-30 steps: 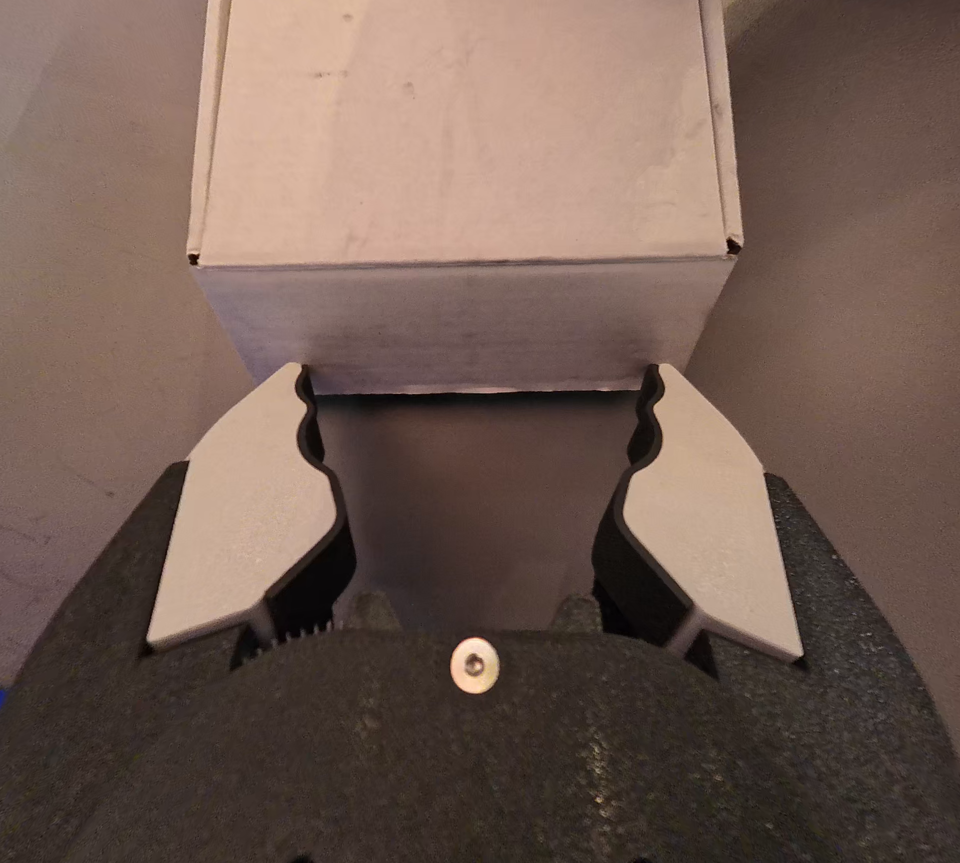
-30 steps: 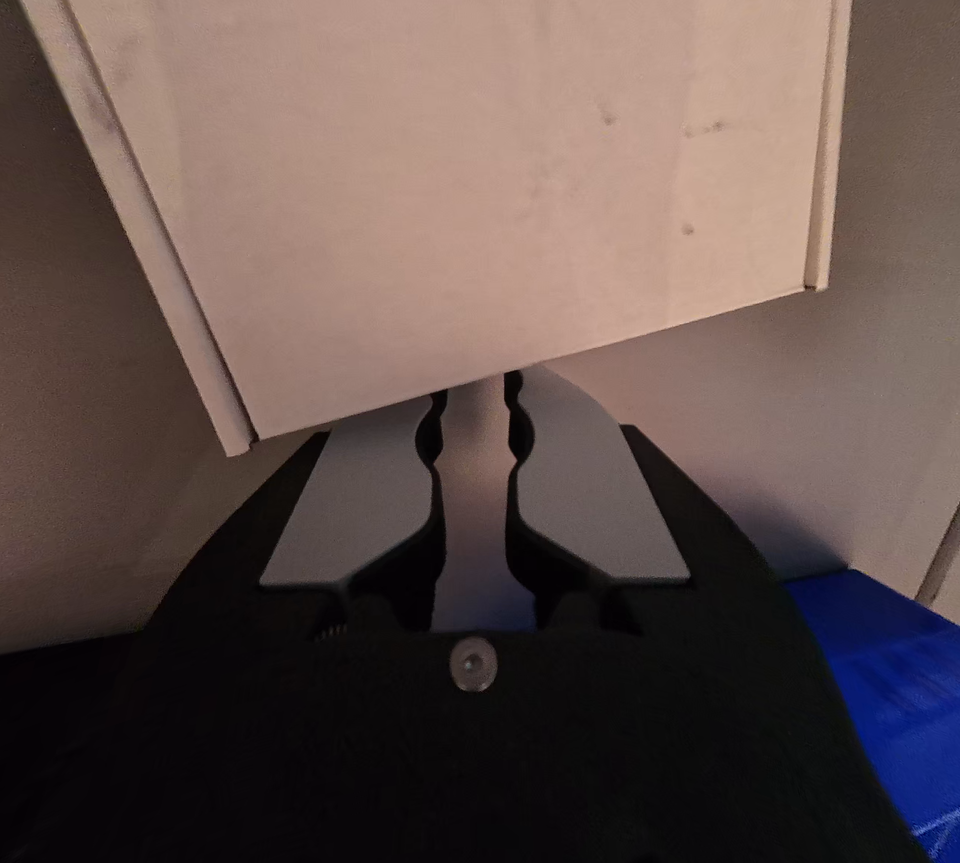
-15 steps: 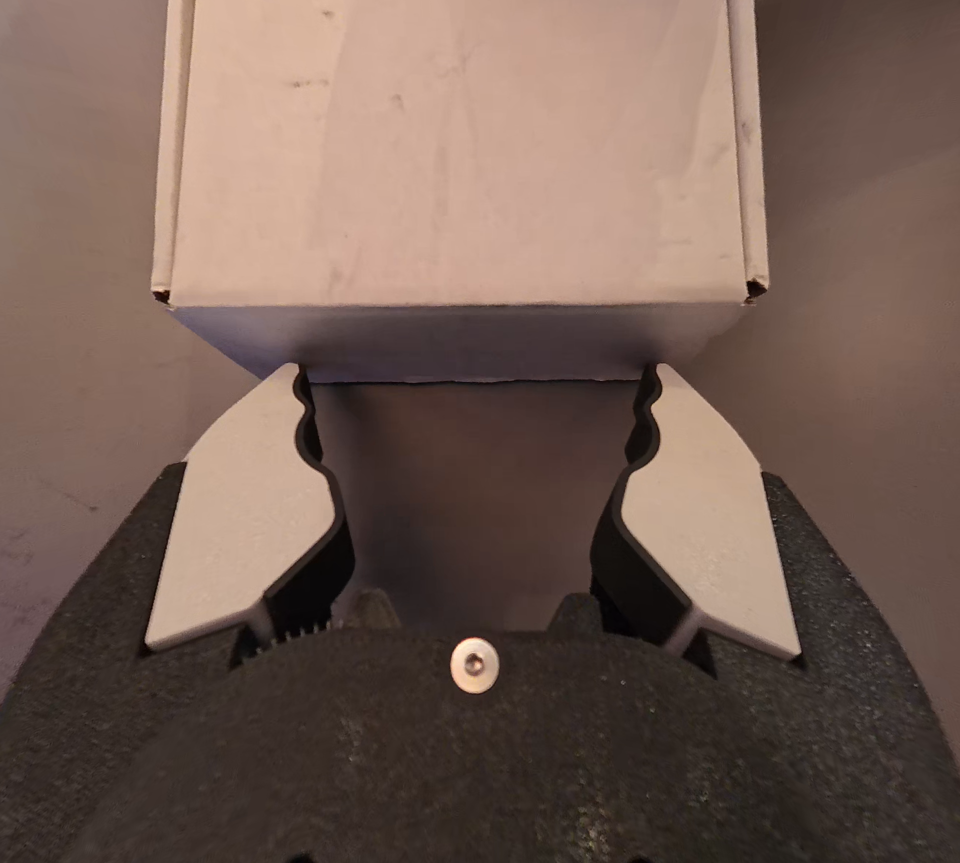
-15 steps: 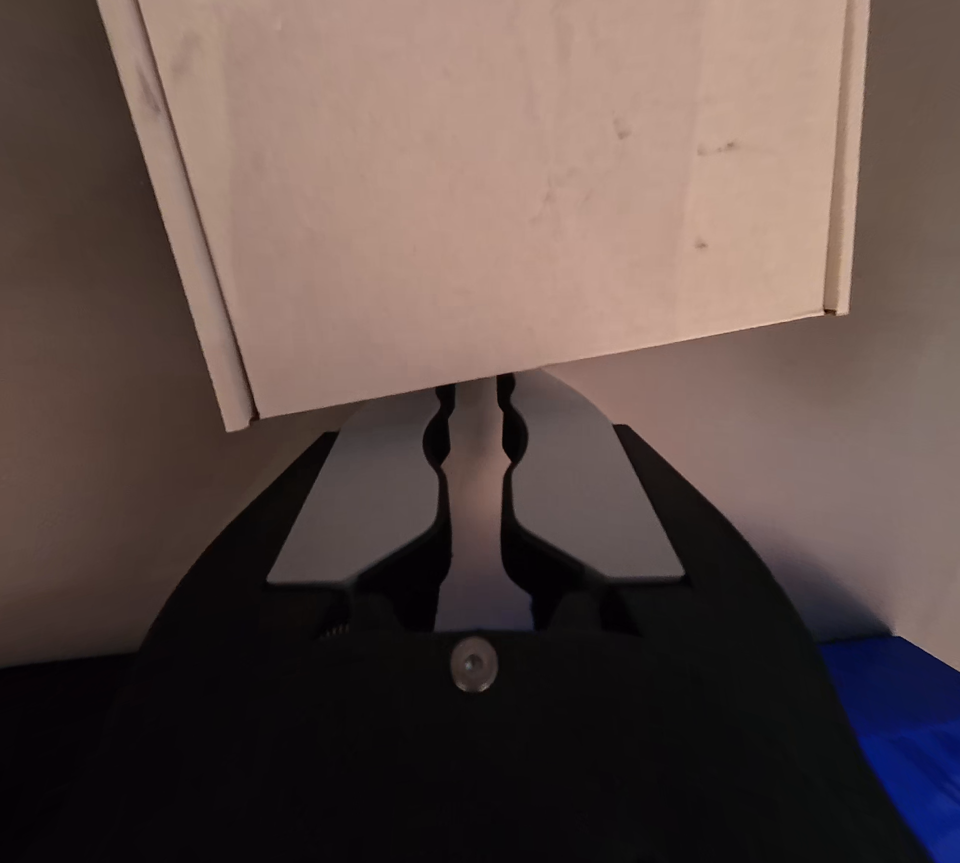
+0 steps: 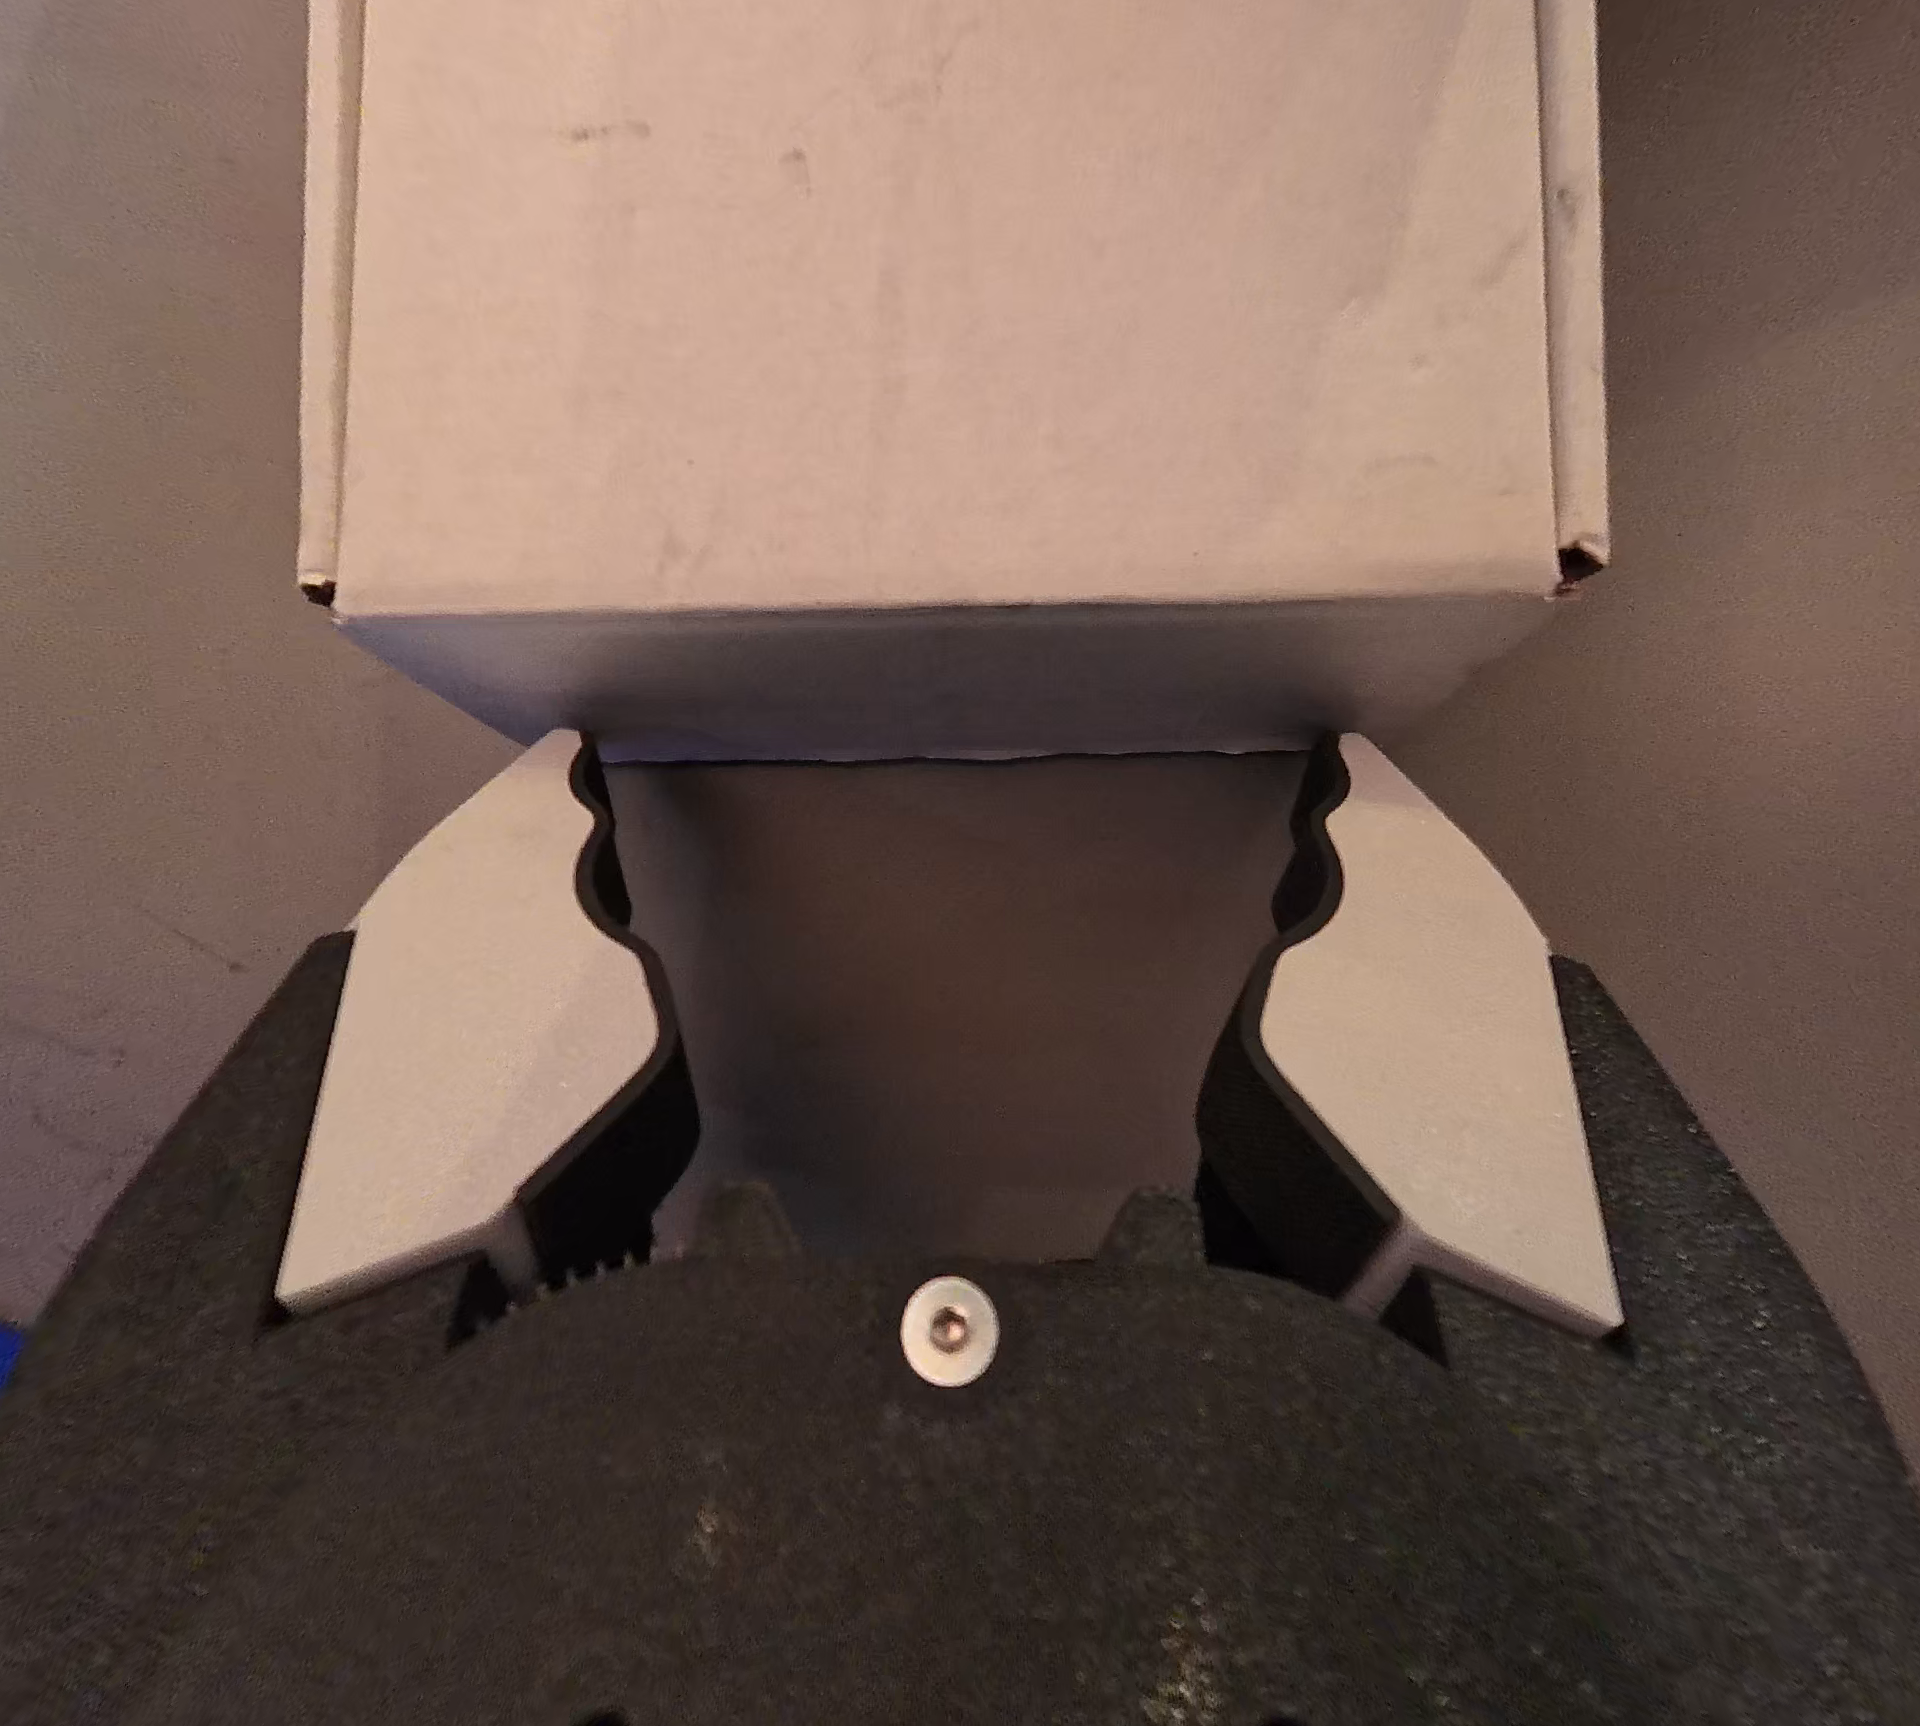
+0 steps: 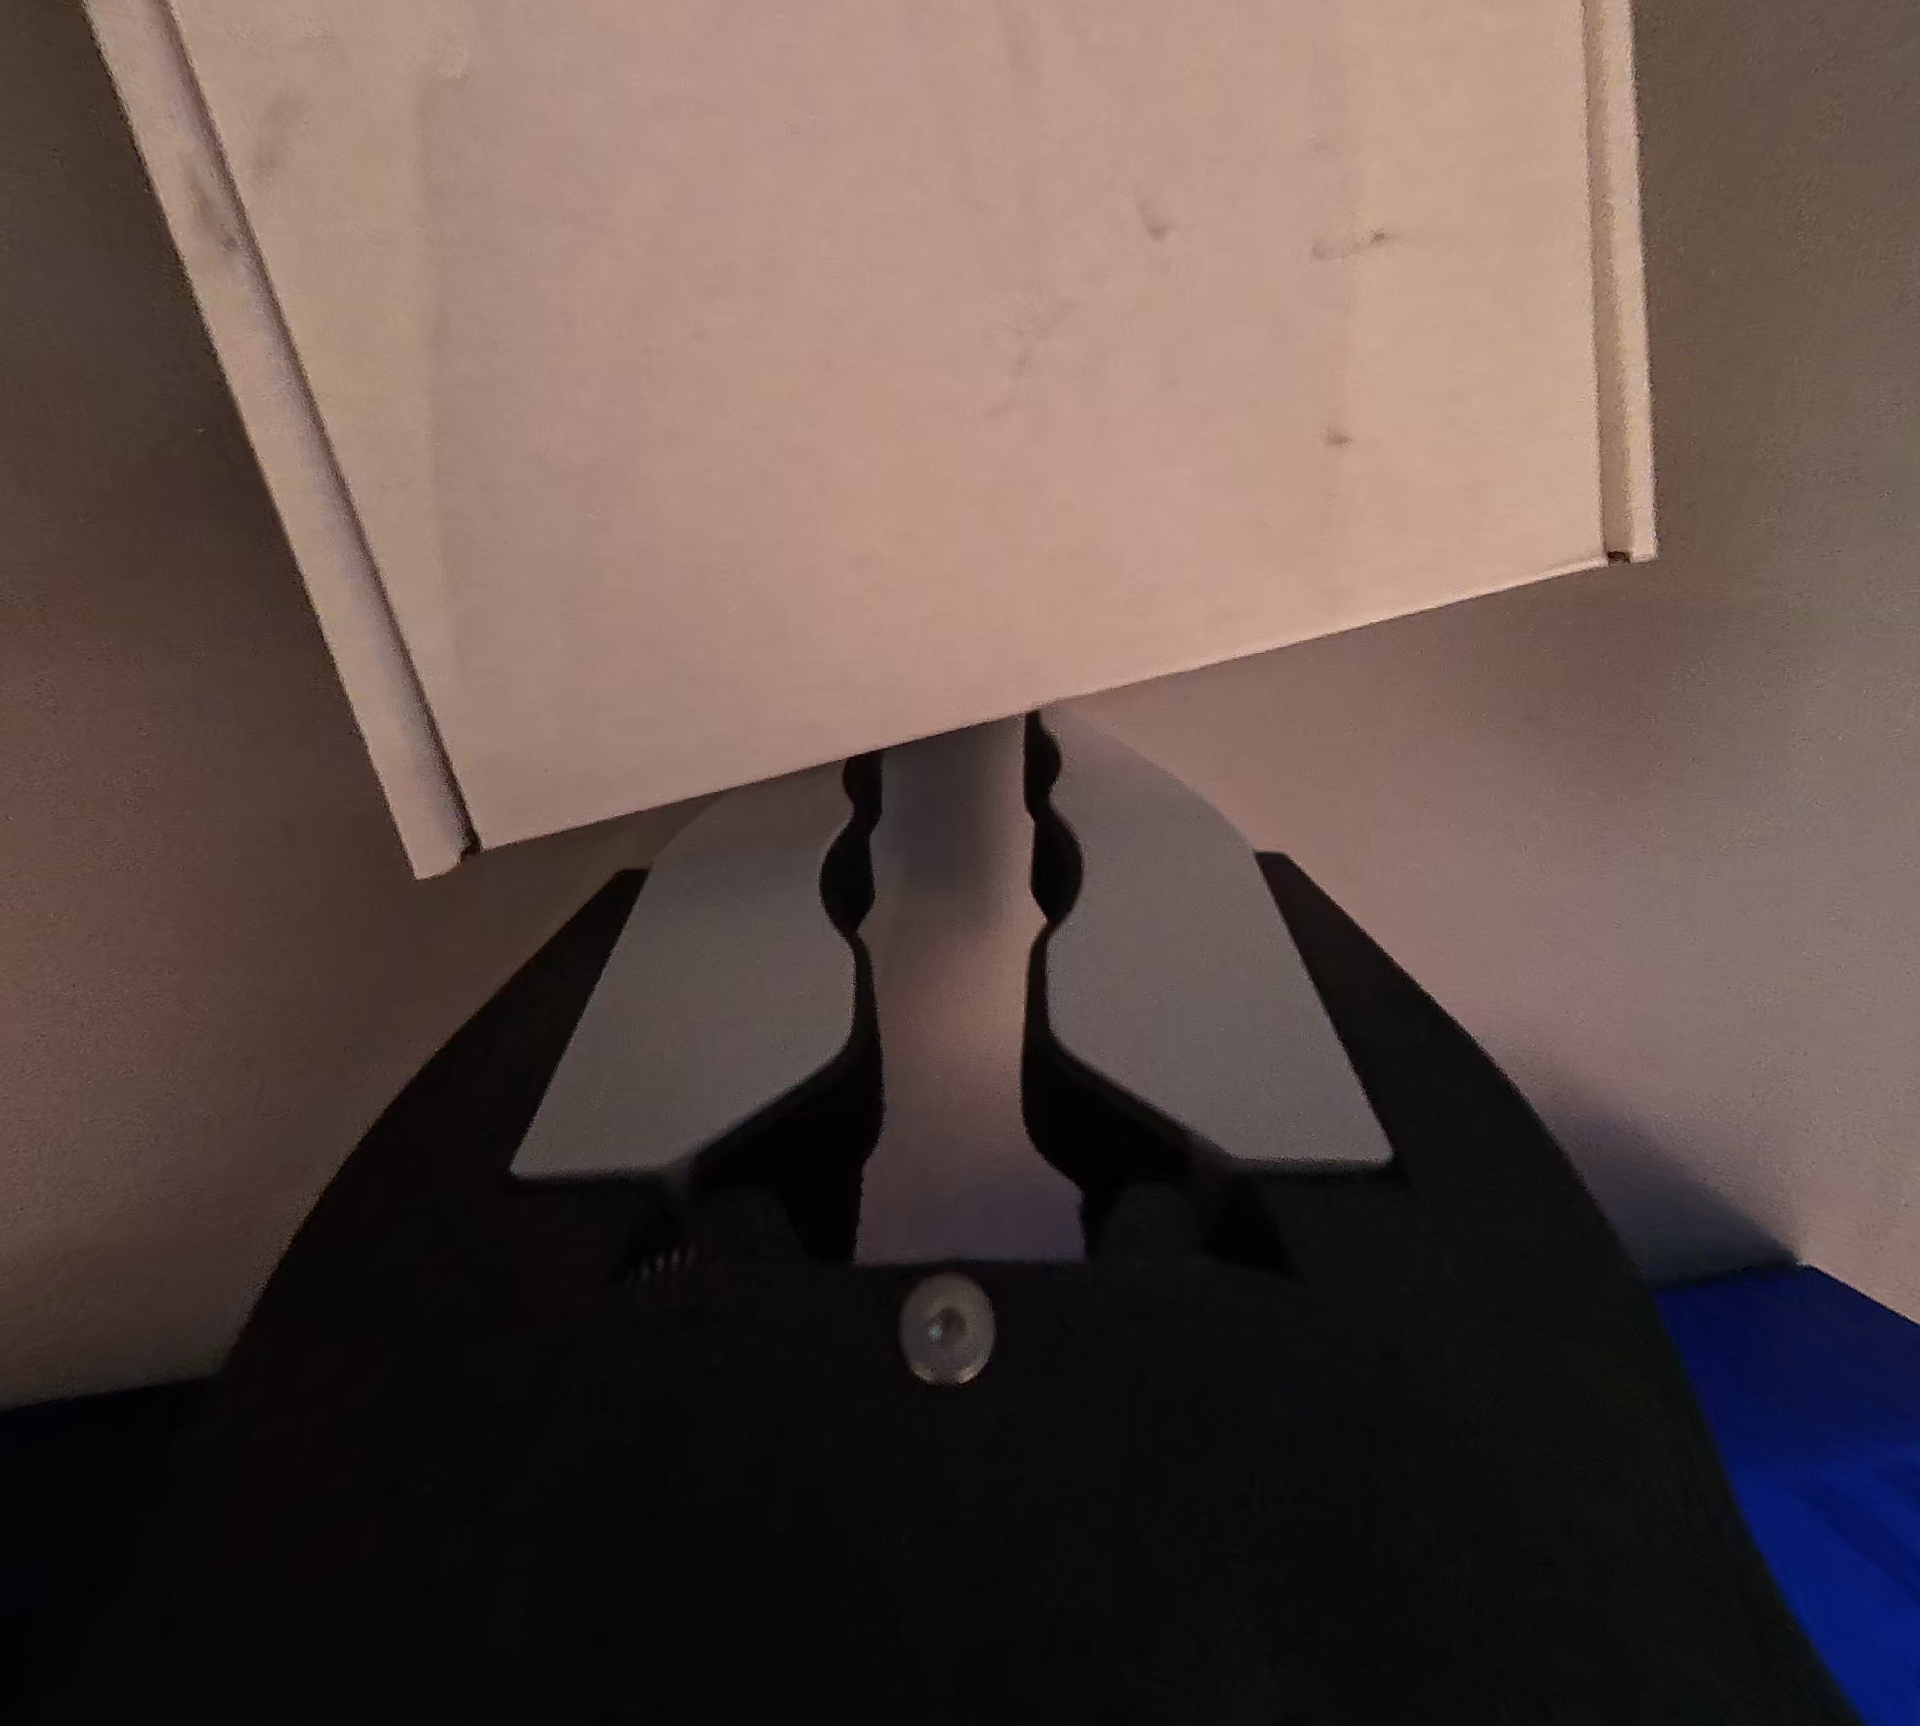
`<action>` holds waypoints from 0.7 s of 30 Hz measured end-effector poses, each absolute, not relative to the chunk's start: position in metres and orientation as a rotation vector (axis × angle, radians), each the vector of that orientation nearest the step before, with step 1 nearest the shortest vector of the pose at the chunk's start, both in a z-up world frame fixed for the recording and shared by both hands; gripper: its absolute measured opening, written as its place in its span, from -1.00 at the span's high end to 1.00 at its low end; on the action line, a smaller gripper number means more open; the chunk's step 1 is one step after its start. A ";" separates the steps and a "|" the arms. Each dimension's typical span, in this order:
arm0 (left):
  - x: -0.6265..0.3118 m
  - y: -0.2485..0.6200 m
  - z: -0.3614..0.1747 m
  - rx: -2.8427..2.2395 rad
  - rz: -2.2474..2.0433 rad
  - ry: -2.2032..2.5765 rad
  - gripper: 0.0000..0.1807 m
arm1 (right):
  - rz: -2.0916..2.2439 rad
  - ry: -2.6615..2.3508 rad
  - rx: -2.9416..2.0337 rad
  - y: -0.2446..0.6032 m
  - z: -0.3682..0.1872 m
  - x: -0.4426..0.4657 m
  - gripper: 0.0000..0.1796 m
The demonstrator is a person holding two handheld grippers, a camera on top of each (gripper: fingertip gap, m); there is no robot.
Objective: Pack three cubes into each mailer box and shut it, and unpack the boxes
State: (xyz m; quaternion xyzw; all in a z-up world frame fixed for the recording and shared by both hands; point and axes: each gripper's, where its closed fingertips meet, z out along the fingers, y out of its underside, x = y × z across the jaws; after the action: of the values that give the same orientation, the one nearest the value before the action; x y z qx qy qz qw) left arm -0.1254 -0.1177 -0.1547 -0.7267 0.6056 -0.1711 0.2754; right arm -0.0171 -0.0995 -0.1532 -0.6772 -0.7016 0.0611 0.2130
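A closed white mailer box stands on the beige table and fills the upper half of the left wrist view. My left gripper is open wide, and its two tips touch the lower edge of the box's near face. In the right wrist view the same box shows from the opposite side, turned askew. My right gripper has its jaws close together with a narrow gap. Its tips are hidden under the box's near edge. No cubes are in view.
The beige table lies bare on both sides of the box. A blue surface lies at the lower right of the right wrist view, past the table's edge. Across from one pair of fingers to the other is roughly 12 cm.
The box has come closer and larger in the left wrist view, and its front face now shows less. The striped thing behind it has left the view. The right jaws look about the same.
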 end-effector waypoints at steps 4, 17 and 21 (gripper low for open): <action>-0.122 -0.117 -0.157 -1.955 -0.458 1.637 -0.36 | 0.210 -1.974 -1.855 -0.104 -0.154 -0.021 0.75; -0.119 -0.114 -0.157 -1.950 -0.467 1.655 -0.35 | 0.259 -1.987 -1.833 -0.105 -0.153 -0.028 0.78; -0.119 -0.114 -0.157 -1.952 -0.467 1.652 -0.35 | 0.285 -1.975 -1.840 -0.105 -0.153 -0.029 0.78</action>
State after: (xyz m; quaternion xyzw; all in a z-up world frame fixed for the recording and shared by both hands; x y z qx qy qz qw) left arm -0.1188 -0.1141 -0.1571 -0.7235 0.6122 -0.1732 0.2677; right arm -0.0286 -0.1051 -0.1526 -0.6626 -0.7110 0.1025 0.2120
